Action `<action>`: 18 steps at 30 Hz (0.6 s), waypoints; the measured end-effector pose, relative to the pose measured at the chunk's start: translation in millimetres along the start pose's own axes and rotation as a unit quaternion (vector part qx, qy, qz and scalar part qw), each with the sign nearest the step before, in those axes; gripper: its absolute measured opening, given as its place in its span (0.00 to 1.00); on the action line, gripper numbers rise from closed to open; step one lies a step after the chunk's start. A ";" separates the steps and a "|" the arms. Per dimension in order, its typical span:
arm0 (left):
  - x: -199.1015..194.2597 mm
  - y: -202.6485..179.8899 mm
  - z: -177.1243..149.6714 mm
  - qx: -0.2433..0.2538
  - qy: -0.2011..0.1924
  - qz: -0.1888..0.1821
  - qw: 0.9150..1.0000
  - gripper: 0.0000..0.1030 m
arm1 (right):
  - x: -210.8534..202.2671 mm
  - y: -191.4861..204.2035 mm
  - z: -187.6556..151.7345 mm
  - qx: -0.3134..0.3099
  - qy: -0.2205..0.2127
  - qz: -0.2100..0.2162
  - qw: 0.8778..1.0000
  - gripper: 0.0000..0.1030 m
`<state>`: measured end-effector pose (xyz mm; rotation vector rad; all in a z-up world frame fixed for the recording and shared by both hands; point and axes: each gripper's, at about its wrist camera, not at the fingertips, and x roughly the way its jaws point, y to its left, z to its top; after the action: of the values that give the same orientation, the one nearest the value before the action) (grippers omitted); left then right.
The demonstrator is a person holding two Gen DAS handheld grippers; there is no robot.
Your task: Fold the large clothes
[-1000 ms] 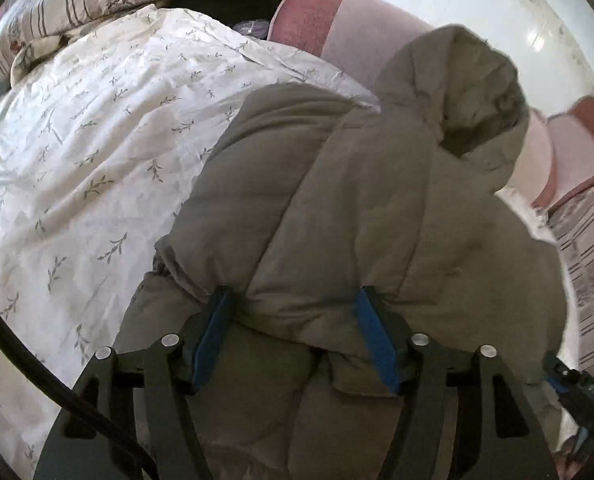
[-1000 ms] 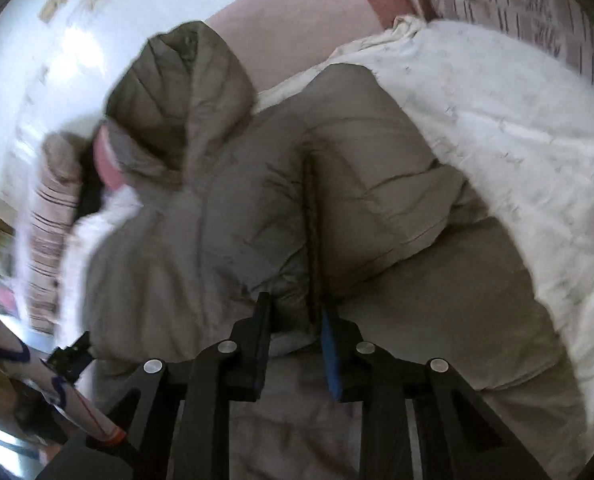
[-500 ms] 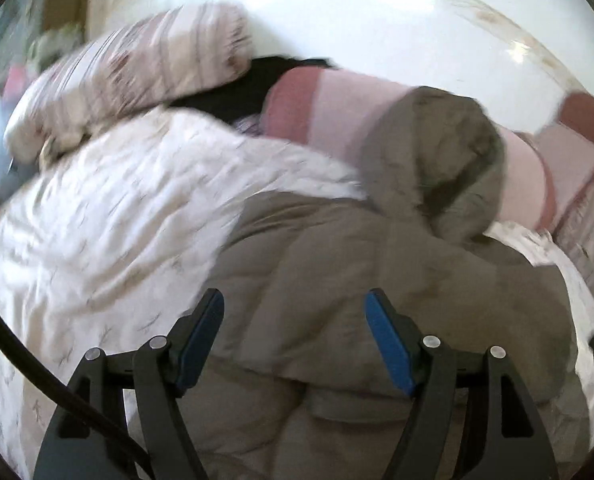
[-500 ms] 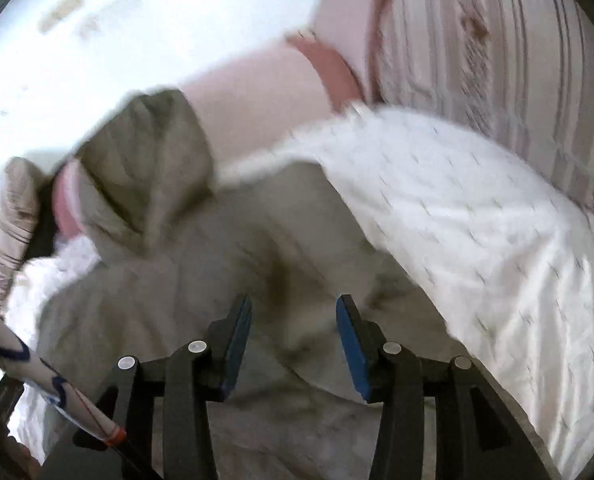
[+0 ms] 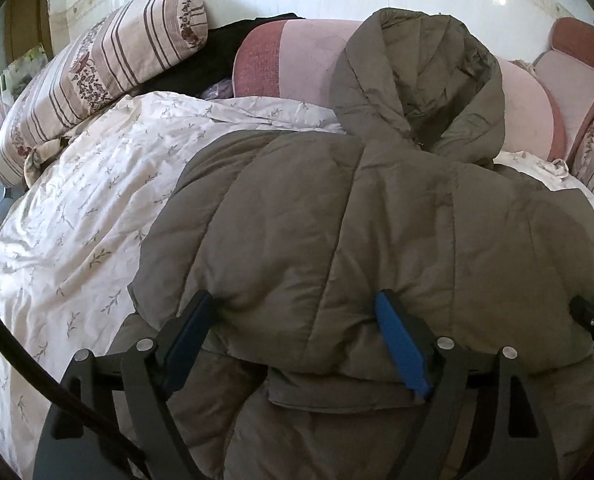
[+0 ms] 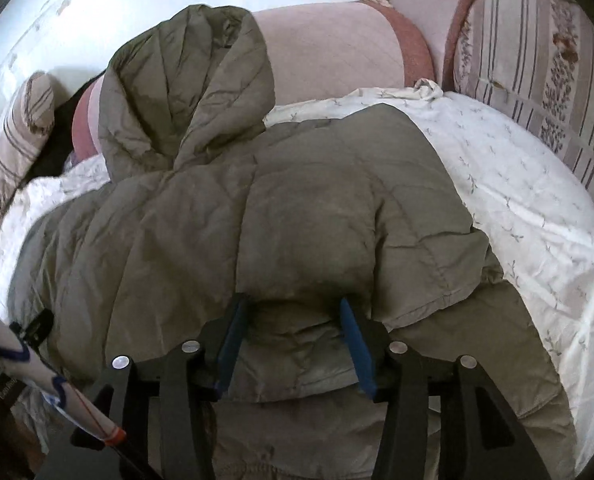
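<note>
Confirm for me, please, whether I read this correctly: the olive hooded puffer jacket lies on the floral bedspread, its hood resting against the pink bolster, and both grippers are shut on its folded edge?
Not quite. Both grippers are open. The left wrist view shows the left gripper spread wide around the puffer jacket, and the right wrist view shows the right gripper open too. The rest holds: jacket on the floral bedspread, hood against the pink bolster.

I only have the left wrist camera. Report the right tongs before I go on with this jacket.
Observer: The right tongs are open, with one jaw on either side of a bulge in the jacket, and they are not clamped on it.
Operator: Now give me the jacket's right edge.
Observer: The folded-over panel ends in a stitched hem lying on the jacket's lower layer. Bare white sheet lies beyond it.
</note>
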<state>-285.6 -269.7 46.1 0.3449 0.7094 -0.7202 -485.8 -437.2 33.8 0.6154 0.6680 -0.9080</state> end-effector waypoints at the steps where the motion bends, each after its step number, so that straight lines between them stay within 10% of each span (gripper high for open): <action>1: 0.6 -0.4 -0.1 0.001 -0.001 0.001 1.000 0.80 | -1.9 1.1 -0.8 -0.007 -0.001 -0.005 1.000 0.53; 18: 1.0 -0.1 -0.4 0.003 -0.002 0.008 1.000 0.83 | -3.6 5.2 -8.9 -0.027 -0.005 -0.029 0.999 0.60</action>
<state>-285.3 -270.1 45.1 0.3536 0.6996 -0.7085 -485.3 -426.5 31.8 0.5450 0.7020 -0.9434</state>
